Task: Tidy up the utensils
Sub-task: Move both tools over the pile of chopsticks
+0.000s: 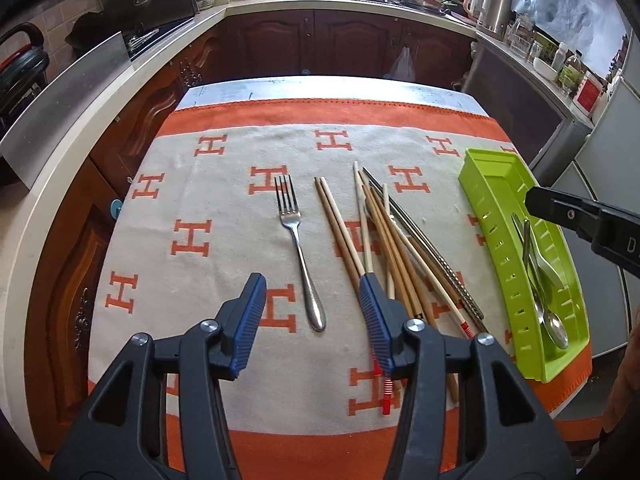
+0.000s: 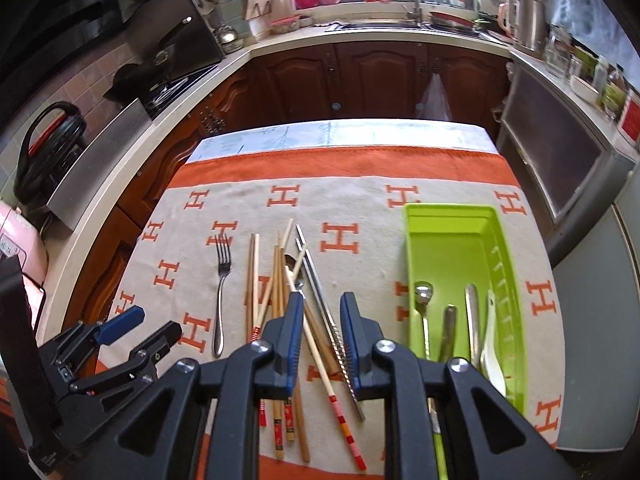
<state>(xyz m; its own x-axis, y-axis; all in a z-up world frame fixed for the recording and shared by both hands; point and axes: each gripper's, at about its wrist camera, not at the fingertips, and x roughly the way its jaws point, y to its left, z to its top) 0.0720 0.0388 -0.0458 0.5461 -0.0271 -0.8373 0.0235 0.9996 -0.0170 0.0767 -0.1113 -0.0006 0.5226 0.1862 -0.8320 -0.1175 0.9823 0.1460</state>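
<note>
A steel fork (image 1: 298, 248) lies alone on the H-patterned cloth (image 1: 208, 184), tines pointing away. To its right is a loose heap of wooden and metal chopsticks (image 1: 394, 248). My left gripper (image 1: 312, 286) hovers open above the fork's handle end, gripping nothing. A lime green tray (image 1: 492, 158) at the right holds several spoons (image 1: 542, 280). In the right wrist view my right gripper (image 2: 322, 300) stands open over the chopsticks (image 2: 280, 280), nothing pinched; a spoon lies buried among them. The tray (image 2: 448, 210) is to its right, and the fork (image 2: 222, 292) and left gripper (image 2: 154, 324) are at the left.
The table sits in a kitchen. A white counter (image 1: 80, 120) curves round the left and back over dark wooden cabinets (image 2: 360, 76). A grey appliance (image 2: 560, 152) stands close to the table's right side. Bare cloth (image 2: 360, 196) lies beyond the utensils.
</note>
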